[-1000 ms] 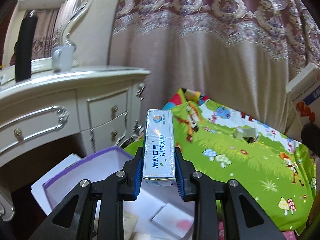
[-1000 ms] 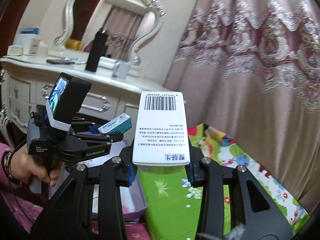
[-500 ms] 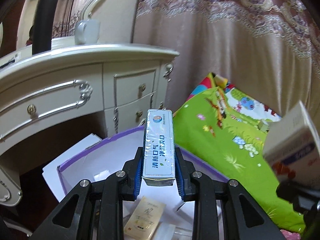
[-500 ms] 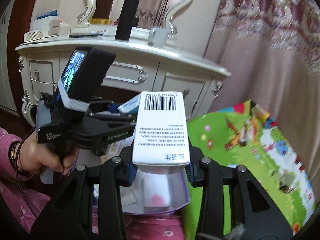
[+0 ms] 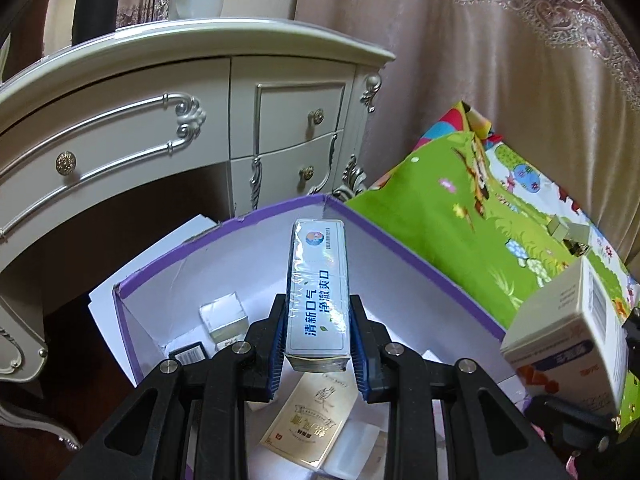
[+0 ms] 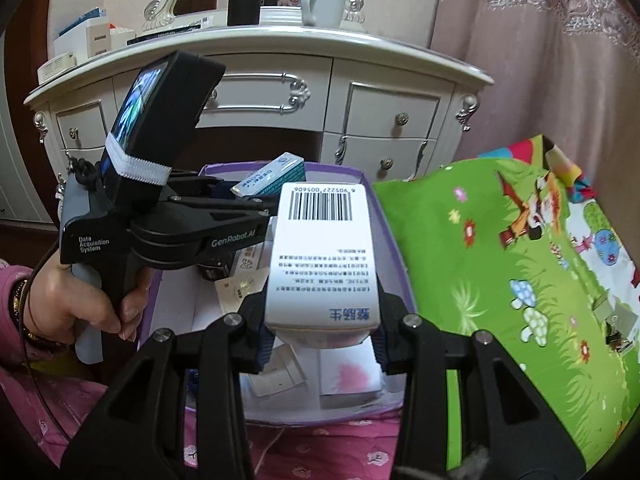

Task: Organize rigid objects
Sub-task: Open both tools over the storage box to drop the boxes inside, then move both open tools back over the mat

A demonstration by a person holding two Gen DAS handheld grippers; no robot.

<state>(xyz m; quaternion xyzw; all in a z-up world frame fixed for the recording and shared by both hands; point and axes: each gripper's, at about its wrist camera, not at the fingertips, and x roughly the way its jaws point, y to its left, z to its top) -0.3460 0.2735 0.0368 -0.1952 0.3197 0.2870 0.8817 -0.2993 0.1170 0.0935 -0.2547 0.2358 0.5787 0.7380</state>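
My left gripper is shut on a slim white-and-blue box with Chinese print, held above the open purple-rimmed white box. In the right wrist view the left gripper and its slim box hang over the same purple box. My right gripper is shut on a white barcode carton, held over the purple box's near side. That carton shows at the right edge of the left wrist view. Several small boxes lie inside.
A white ornate dresser with drawers stands behind the purple box, with a grey mug on top. A green cartoon play mat lies to the right, with small items on it. Curtains hang behind.
Both grippers have swung left and down from the play mat toward the purple box. Each keeps hold of its box.
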